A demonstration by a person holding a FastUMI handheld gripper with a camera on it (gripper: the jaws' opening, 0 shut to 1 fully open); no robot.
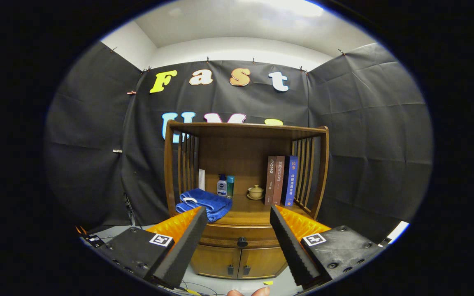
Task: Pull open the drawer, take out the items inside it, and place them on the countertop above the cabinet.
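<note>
The gripper is spread wide and holds nothing, hanging well short of the wooden cabinet. The drawer sits closed just under the countertop, its dark round knob between the fingers and beyond them. To open it well, I would centre on the knob, come straight in, clamp both fingers on it and pull level. The blue towel lies on the countertop left of the knob, so items are better set on the bare wood to its right.

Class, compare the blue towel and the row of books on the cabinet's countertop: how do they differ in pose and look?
The blue towel lies folded and flat toward the left; the books stand upright in a row toward the right. The towel is soft and one colour; the books are rigid, two brown and one blue. Both rest on the countertop, beyond the open gripper.
</note>
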